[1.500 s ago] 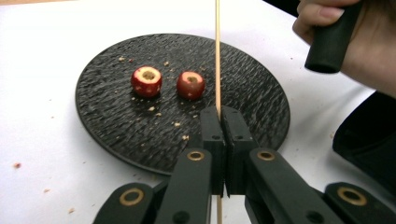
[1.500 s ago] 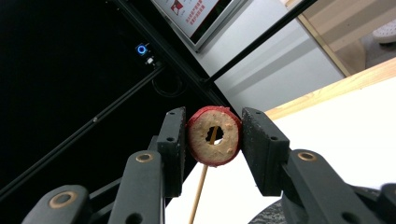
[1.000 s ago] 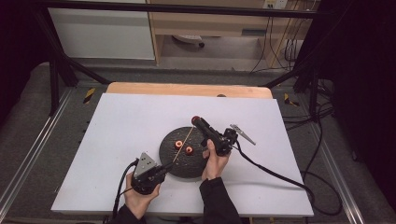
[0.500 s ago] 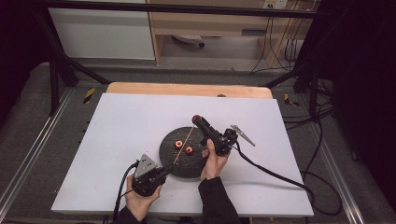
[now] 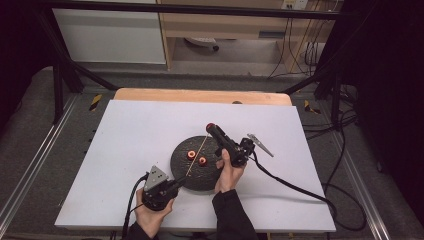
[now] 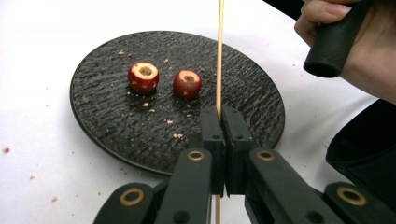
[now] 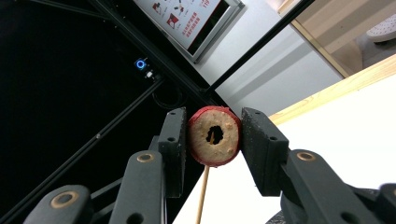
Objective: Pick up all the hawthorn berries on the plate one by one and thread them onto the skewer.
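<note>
Already the left gripper [image 6: 219, 122] clamps the skewer [image 6: 219, 56] while the right gripper [image 7: 214, 136] grips a cored fruit [image 7: 214, 136], which misaligned pushing could split.

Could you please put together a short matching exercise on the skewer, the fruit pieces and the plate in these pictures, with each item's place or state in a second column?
Items:
1. wooden skewer
2. cored fruit piece
3. two cored fruits
4. black plate

Places or states:
A. lying on the plate among crumbs
B. clamped between the jaws of the left gripper
C. resting on the white table
D. pinched by the right gripper, with the skewer tip at its hole

Pairs: 1-B, 2-D, 3-A, 4-C
</note>
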Motion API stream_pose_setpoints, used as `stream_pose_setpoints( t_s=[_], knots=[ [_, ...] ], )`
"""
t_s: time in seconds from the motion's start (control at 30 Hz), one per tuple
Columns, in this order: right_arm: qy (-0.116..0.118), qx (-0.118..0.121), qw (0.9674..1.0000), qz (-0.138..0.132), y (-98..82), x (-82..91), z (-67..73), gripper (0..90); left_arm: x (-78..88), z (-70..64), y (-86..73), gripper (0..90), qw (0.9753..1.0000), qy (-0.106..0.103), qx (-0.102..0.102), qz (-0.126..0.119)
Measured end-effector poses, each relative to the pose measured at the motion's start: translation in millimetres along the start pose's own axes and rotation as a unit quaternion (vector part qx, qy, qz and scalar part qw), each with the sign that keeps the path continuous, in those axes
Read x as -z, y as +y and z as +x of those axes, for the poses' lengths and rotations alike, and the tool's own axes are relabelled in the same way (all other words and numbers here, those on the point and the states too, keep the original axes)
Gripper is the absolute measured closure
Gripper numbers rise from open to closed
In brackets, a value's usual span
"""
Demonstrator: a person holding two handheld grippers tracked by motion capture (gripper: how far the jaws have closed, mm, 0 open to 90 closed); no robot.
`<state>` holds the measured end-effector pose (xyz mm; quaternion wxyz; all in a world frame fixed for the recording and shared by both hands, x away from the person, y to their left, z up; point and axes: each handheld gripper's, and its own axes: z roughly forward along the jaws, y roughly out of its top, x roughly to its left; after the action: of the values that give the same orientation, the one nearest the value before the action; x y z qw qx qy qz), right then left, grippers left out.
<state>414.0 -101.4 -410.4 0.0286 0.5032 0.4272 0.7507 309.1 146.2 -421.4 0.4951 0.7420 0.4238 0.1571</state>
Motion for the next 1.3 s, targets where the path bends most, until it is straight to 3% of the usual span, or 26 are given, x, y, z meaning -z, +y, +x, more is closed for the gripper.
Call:
stream_pose_setpoints(
  t_s=[0.23, 0.43, 0.53, 0.7, 1.1, 1.3],
  knots=[
    [-0.001, -0.001, 0.9999, -0.013, -5.9, -1.4, -2.5, 62.6, -5.9, -8.4, -1.9, 88.5, 0.9998, -0.004, 0.017, 0.005],
    [0.0, 0.004, 0.9999, 0.013, -4.2, 1.0, -1.2, 62.5, -7.4, -6.3, -1.2, 88.6, 0.9997, -0.014, 0.02, 0.008],
    [-0.003, -0.001, 0.9988, 0.05, -10.2, 0.7, -3.7, 62.5, -2.5, -2.2, 7.5, 88.7, 0.9996, -0.013, 0.022, -0.007],
    [-0.004, 0.001, 0.9986, 0.052, -18.7, 1.1, -5.9, 62.5, -5.6, 1.6, 17.0, 88.7, 0.9998, -0.01, 0.018, -0.009],
    [0.005, 0.003, 0.9951, 0.099, -24.0, 7.1, -1.7, 62.4, -22.2, 6.2, 35.8, 88.7, 0.9999, -0.012, 0.007, -0.002],
    [0.006, 0.019, 0.9932, 0.115, -27.3, 11.3, 1.0, 62.3, -28.1, 6.8, 38.8, 88.6, 0.9999, -0.014, 0.001, 0.003]
  ],
)
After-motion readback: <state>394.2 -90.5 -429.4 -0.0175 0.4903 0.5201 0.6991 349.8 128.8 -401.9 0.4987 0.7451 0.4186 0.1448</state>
